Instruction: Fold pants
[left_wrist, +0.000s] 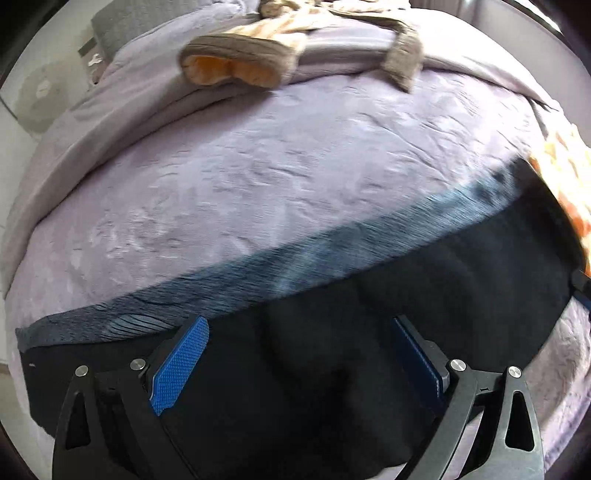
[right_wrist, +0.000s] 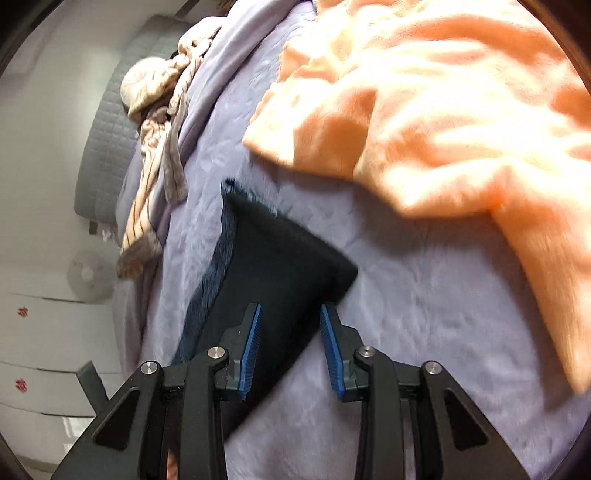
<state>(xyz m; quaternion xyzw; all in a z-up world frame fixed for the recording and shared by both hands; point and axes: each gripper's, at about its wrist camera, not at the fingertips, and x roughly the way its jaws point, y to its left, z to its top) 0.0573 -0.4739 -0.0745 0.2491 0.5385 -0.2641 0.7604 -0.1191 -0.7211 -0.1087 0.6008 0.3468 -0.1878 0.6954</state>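
Observation:
Black pants (left_wrist: 424, 280) lie flat on the lilac bed cover (left_wrist: 258, 166), with a blue-grey ribbed band (left_wrist: 258, 266) along their far edge. My left gripper (left_wrist: 299, 325) hovers over the black cloth, its jaws wide open and nothing between the blue pads (left_wrist: 181, 362). In the right wrist view one end of the pants (right_wrist: 280, 251) lies on the cover as a dark wedge with a frayed far edge. My right gripper (right_wrist: 291, 308) is over its near corner. Its jaws stand open with a narrow gap, and the pads pinch nothing.
An orange fleece (right_wrist: 424, 110) covers the bed's right side, close to the pants, and shows at the edge (left_wrist: 565, 177) of the left view. A beige striped garment (right_wrist: 155, 155) lies at the far bed edge. A grey quilted headboard (right_wrist: 107, 122) and white drawers (right_wrist: 44, 332) stand beyond.

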